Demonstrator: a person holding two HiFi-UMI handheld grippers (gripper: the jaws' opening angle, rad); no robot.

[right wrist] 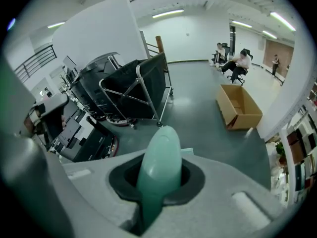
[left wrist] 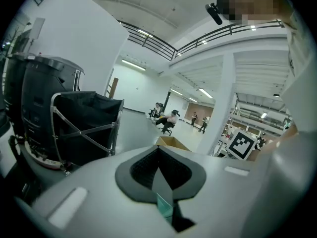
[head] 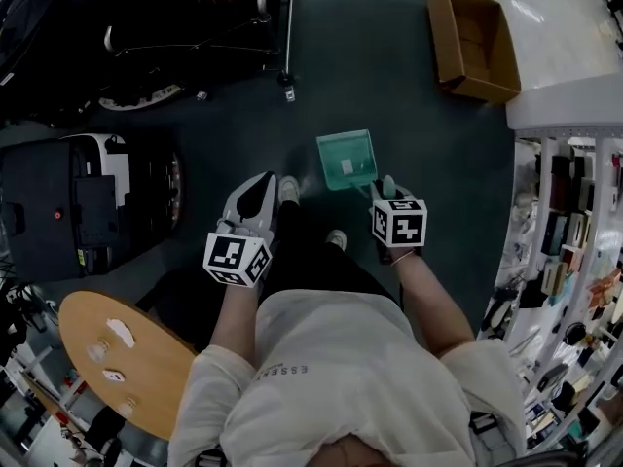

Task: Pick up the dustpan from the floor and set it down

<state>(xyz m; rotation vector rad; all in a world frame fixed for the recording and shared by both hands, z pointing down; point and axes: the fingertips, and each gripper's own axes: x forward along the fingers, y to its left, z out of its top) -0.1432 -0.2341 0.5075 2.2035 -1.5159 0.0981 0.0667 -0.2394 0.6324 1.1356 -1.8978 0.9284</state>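
Observation:
The green dustpan (head: 348, 159) lies out ahead of the person's feet over the dark floor, tray away from me. I cannot tell whether it touches the floor. My right gripper (head: 386, 189) is shut on its handle, whose rounded green end (right wrist: 158, 162) sticks up between the jaws (right wrist: 157, 185) in the right gripper view. My left gripper (head: 260, 192) is beside it to the left, apart from the dustpan, its dark pads (left wrist: 148, 167) pressed together and holding nothing.
An open cardboard box (head: 474, 42) stands on the floor far right, beside a white platform (head: 569, 37). A black folding cart (head: 195, 27) and a black machine (head: 88, 207) fill the left. Shelves (head: 574, 251) line the right; a round wooden table (head: 122, 358) is near left.

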